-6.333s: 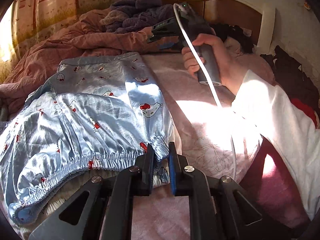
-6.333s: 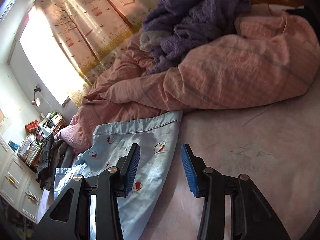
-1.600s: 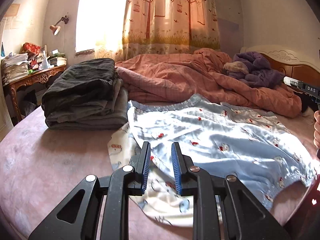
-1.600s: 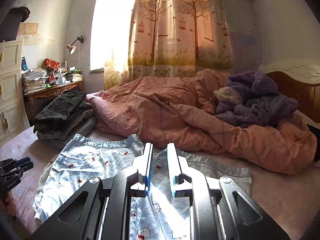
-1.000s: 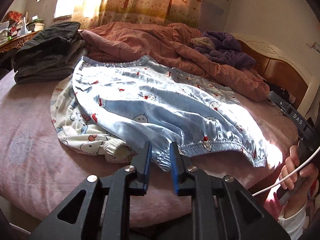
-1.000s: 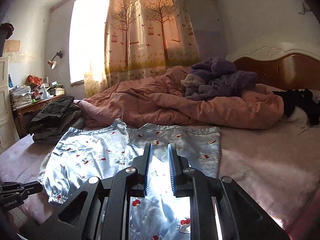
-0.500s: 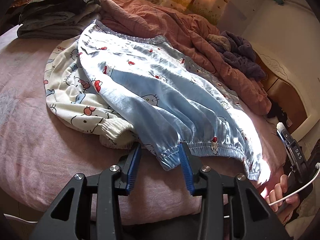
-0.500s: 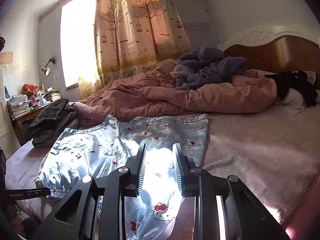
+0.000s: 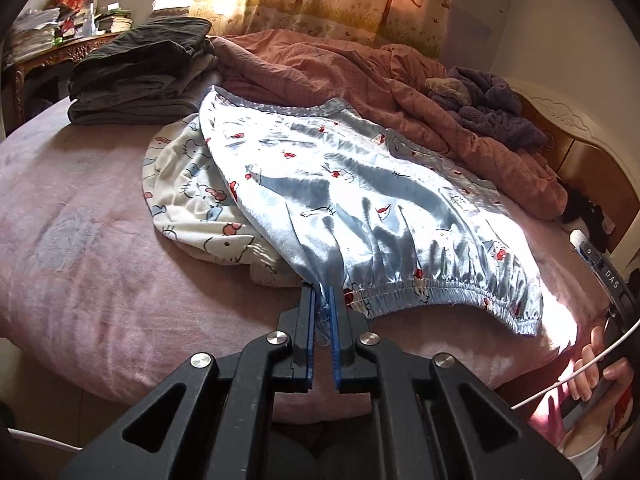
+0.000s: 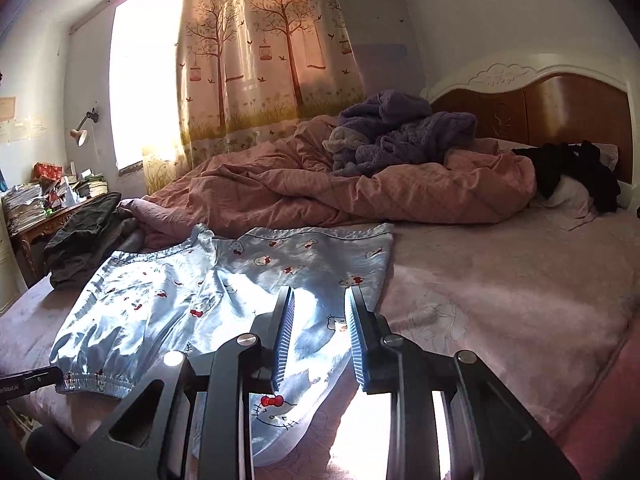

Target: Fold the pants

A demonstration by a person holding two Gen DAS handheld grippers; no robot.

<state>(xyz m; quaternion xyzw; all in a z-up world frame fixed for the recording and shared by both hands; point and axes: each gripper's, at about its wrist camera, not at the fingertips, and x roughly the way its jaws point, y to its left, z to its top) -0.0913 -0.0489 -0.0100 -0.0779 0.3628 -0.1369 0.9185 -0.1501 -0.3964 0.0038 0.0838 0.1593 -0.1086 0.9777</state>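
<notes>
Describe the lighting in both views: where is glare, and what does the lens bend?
Left wrist view: sunlight washes out the blue pants near their right waistband corner; the bed bulges like a dome. Right wrist view: the window is blown white, and the headboard curves.

Daylight enters through the window (image 10: 132,92) and curtain (image 10: 256,60), which are overexposed in the right wrist view, and it casts a hard, blown-out patch across the pants (image 9: 400,208) and bed (image 9: 80,248) while the room corners stay dim. In the left wrist view the satin shows specular glare near the waistband, with deep shadow under the fabric edge and on the black frame of the left hand-held gripper (image 9: 323,308). Both views show strong fisheye curvature with dark vignetting at the corners; the center is sharp, and the edges are soft.
</notes>
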